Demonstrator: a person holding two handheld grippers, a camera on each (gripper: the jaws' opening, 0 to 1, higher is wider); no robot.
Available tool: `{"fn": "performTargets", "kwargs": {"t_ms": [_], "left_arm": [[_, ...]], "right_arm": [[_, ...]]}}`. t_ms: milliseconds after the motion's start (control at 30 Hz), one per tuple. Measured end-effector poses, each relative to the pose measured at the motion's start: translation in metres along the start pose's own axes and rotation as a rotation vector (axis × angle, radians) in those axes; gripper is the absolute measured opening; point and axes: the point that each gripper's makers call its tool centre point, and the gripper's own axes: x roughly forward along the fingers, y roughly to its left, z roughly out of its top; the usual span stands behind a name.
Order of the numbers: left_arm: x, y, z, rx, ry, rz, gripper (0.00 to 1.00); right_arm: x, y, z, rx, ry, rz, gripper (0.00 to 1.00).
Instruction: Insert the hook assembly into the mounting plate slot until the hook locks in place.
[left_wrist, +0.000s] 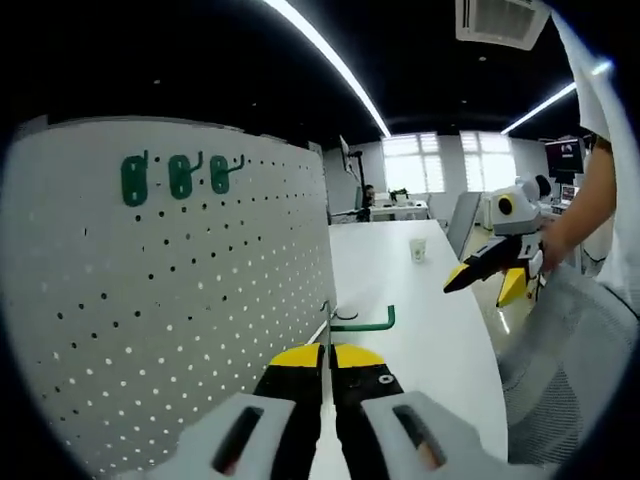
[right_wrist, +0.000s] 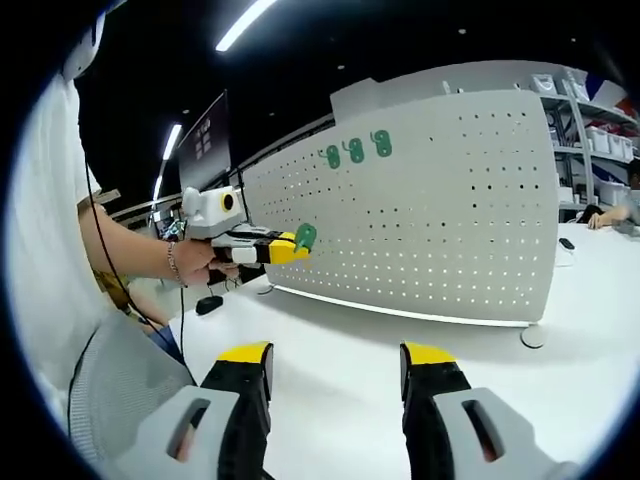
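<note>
A pegboard (left_wrist: 170, 290) is standing upright on the table (left_wrist: 420, 320), three hooks (left_wrist: 180, 177) are hanging side by side near its top edge, a cup (left_wrist: 418, 249) is sitting farther back on the table, well apart from the board

Matt white perforated metal pegboard (right_wrist: 450, 200), glossy green plastic hook (left_wrist: 362, 322), smooth white table (right_wrist: 340, 370)

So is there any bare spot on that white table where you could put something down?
Yes. The table is bare between the right tongs and the foot of the pegboard. There is also a free stretch from the left tongs and their green hook toward the cup. The board's top corner is crowded with three hooks.
</note>
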Motion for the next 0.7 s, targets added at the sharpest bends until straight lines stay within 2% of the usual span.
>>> {"fn": "performTargets", "kwargs": {"t_ms": [100,267,433,700], "left_arm": [[-0.009,0.003,0.006,-0.036,-0.033,0.036,0.02],[-0.018,0.0,0.009,-0.025,-0.058,0.049,0.02],[-0.03,0.0,0.02,-0.05,-0.131,0.079,0.02],[-0.042,-0.007,0.022,-0.078,-0.163,0.109,0.02]], "right_arm": [[0.001,0.001,0.001,-0.001,0.0,0.005,0.49],[0.002,0.003,0.001,-0.001,0.002,0.017,0.49],[0.004,0.005,0.004,-0.005,-0.003,0.025,0.49],[0.006,0.01,0.005,-0.011,0.0,0.037,0.49]]}}
